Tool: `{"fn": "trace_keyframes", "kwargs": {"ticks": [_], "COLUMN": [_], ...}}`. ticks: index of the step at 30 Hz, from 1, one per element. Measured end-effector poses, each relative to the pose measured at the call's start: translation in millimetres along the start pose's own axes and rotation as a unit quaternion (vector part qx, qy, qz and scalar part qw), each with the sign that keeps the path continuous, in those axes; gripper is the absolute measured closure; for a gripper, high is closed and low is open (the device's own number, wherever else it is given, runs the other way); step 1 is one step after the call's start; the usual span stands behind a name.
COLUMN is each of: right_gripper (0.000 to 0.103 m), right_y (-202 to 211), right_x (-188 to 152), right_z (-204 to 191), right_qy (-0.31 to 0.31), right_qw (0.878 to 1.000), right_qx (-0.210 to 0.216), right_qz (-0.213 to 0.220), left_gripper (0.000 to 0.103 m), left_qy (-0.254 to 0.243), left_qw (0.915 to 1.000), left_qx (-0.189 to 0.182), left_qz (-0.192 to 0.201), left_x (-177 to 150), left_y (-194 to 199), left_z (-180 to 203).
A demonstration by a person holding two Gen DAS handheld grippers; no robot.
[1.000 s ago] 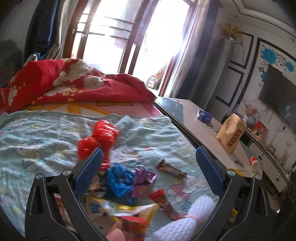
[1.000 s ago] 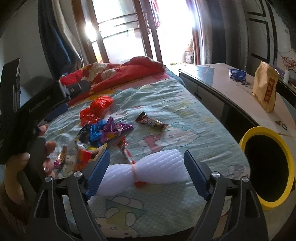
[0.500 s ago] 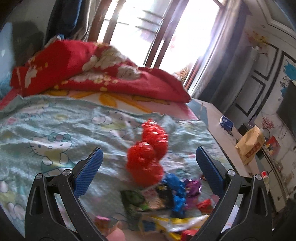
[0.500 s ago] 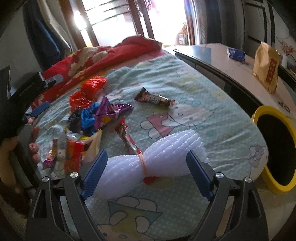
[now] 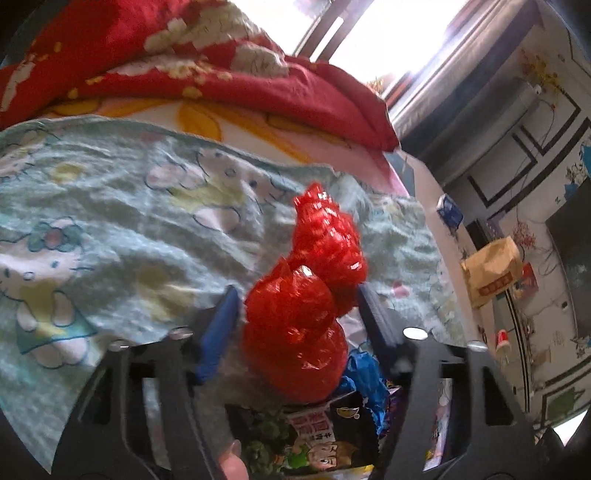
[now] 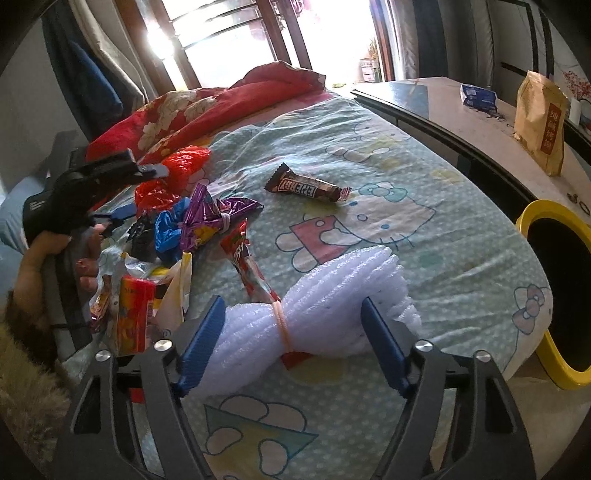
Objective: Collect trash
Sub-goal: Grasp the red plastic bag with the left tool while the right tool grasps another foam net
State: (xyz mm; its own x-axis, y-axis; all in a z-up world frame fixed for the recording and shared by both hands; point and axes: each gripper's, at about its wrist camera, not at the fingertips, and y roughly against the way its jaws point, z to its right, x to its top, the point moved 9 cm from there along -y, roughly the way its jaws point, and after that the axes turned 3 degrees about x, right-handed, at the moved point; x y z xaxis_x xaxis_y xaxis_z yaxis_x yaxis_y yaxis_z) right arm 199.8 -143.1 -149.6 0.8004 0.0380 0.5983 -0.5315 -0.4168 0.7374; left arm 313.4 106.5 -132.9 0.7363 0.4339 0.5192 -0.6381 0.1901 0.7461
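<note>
Daylight floods from the overexposed window (image 6: 258, 33) ahead of both grippers, blowing out detail. The crinkled red plastic bag (image 5: 306, 317) carries specular glints and motion blur. Fisheye curvature and dark vignetting frame both views.

Between my left gripper's (image 5: 297, 314) blue pads sits a glossy red crumpled bag (image 5: 306, 317). Between my right gripper's (image 6: 293, 343) blue pads lies white foam netting (image 6: 332, 306). Beneath both spreads a pale green cartoon-cat sheet (image 6: 406, 229).
</note>
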Motion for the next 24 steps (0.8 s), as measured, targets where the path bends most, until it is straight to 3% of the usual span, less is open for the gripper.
{"fn": "trace_keyframes", "kwargs": {"ticks": [2,6,17,19,24], "right_gripper": [0.039,0.052,0.08,0.101,0.101], "right_y": [1,3,22,27,28], "right_x": [0,-3,5,9,10], "right_z": [1,1,-1,-1,9], "right_qy": [-0.002,0.002,0.013,0.024,0.018], "right_qw": [1.0,1.0,0.999,0.999,0.999], "right_qx": [0.007,0.023,0.045,0.04,0.031], "right_qz": [-0.002,-0.004,0.017,0.026,0.026], "left_gripper": [0.075,0.084,0.084,0.084,0.084], "left_qy": [-0.004,-0.003,-0.018,-0.022,-0.029], "left_qw": [1.0,0.9999,0.9935,0.9922,0.9892], "left_qx": [0.004,0.007,-0.015,-0.022,-0.043], "left_qz": [-0.002,0.012,0.112,0.121,0.137], "left_x": [-2,3,27,28,26], "left_y": [-2,4,75,84,105], "left_z": [1,3,24,31,47]}}
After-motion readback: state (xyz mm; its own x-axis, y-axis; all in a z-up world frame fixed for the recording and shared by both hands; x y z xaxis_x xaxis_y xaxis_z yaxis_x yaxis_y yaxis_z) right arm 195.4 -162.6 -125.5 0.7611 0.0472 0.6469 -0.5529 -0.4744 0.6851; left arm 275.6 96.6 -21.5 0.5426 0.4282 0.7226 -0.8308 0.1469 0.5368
